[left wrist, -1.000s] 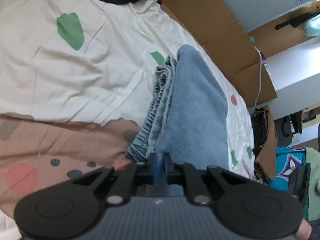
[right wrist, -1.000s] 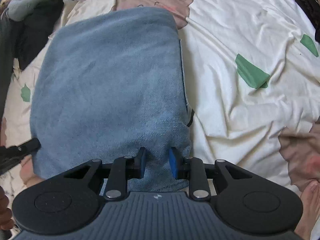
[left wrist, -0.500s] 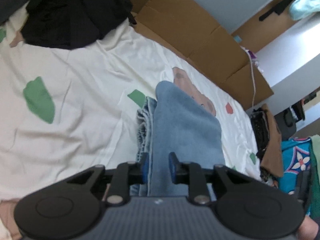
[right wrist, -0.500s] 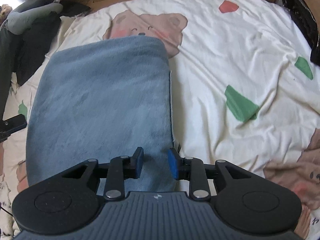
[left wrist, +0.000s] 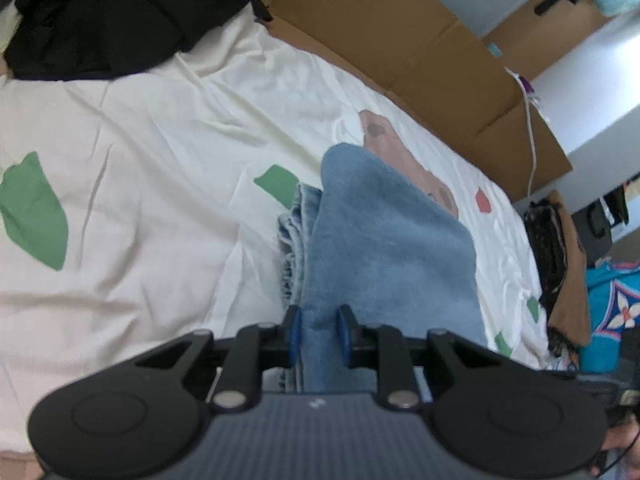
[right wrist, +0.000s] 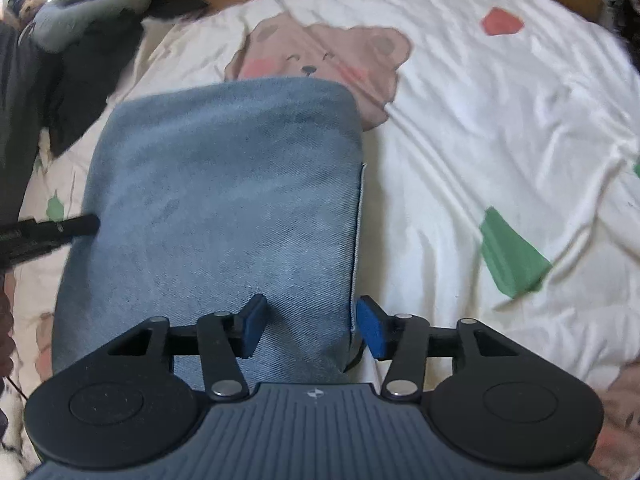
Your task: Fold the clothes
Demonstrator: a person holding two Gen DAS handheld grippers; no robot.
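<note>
Blue jeans point(left wrist: 384, 248) lie folded into a thick rectangle on the bear-print sheet point(left wrist: 160, 140), stacked hems showing along their left side. My left gripper point(left wrist: 319, 334) hovers over their near end, its blue pads slightly apart with denim in the gap and no visible pinch. In the right wrist view the same jeans point(right wrist: 224, 200) lie flat. My right gripper point(right wrist: 310, 326) is over their near right corner with its jaws opening wide. One pad is above the cloth, the other beyond the edge. A black finger of the left gripper point(right wrist: 60, 228) shows at the jeans' left side.
A heap of black clothes point(left wrist: 120, 12) lies at the far corner of the bed. Cardboard point(left wrist: 400, 52) lines the far side, with a white cable point(left wrist: 530, 132) hanging over it. More garments point(left wrist: 560, 248) are piled off the right side. Dark clothing point(right wrist: 60, 80) sits at the upper left.
The left pads were pinched on the denim a second ago and now stand apart. The right jaws have spread much wider. Both grippers have drawn back along the jeans.
</note>
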